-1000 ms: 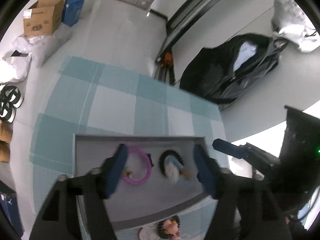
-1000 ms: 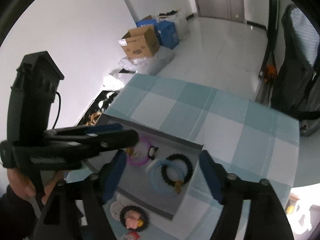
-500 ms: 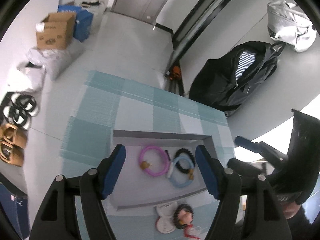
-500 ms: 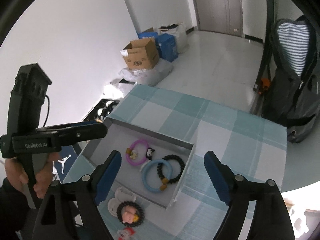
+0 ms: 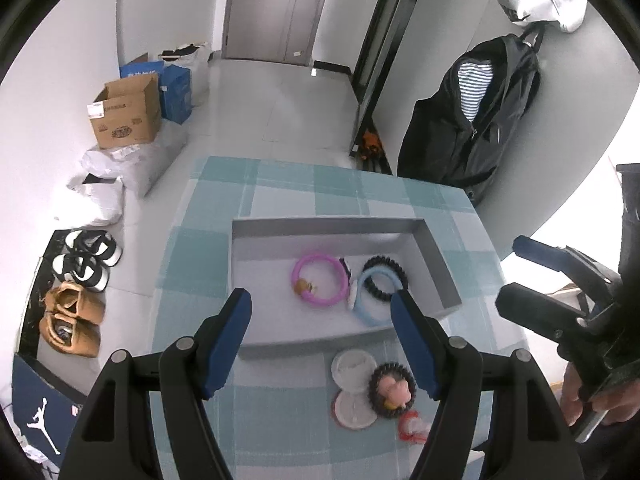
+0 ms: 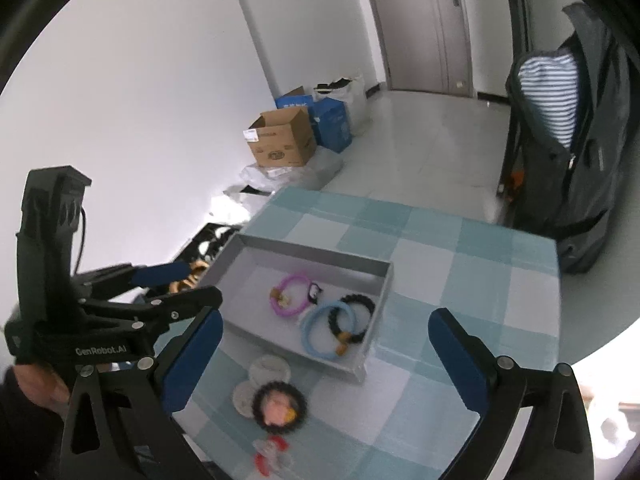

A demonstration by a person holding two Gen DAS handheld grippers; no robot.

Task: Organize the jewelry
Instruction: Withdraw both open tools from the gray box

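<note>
While my left gripper and right gripper hang empty, jaws apart, the right's just widened, three bracelets lie in the grey tray; near it, the dark beaded bracelet and red trinket await.

Both black handheld grippers with blue pads are pointing steeply downward: the left gripper is standing partly open and empty, while the right gripper, its jaws just widening, is gaping empty.
</note>
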